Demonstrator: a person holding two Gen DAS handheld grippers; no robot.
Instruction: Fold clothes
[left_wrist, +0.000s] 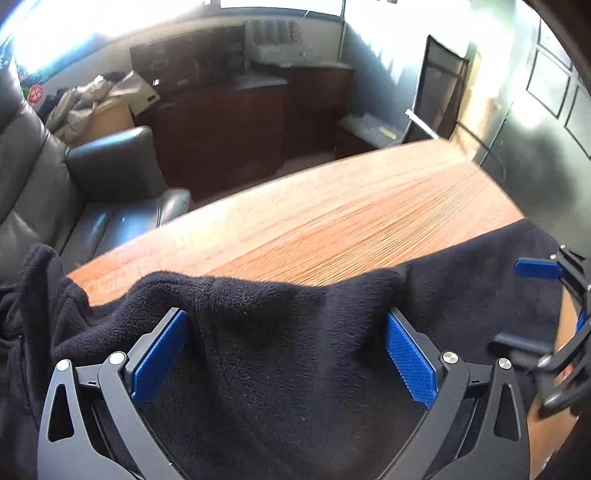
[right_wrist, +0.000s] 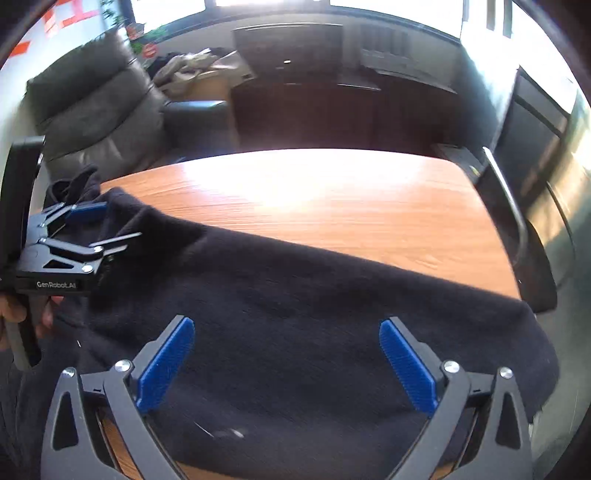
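A black fleece garment (left_wrist: 280, 354) lies spread along the near edge of the wooden table (left_wrist: 332, 214); it also fills the lower part of the right wrist view (right_wrist: 295, 314). My left gripper (left_wrist: 286, 325) is open, its blue pads just above the fleece with a raised fold between them. It shows at the left of the right wrist view (right_wrist: 110, 225). My right gripper (right_wrist: 286, 330) is open above the flat fleece, holding nothing. It shows at the right edge of the left wrist view (left_wrist: 546, 306).
A grey leather armchair (left_wrist: 92, 177) stands beyond the table's left end, also in the right wrist view (right_wrist: 103, 103). Dark wooden cabinets (left_wrist: 236, 110) line the far wall. A chair with a metal armrest (right_wrist: 513, 210) stands at the table's right end.
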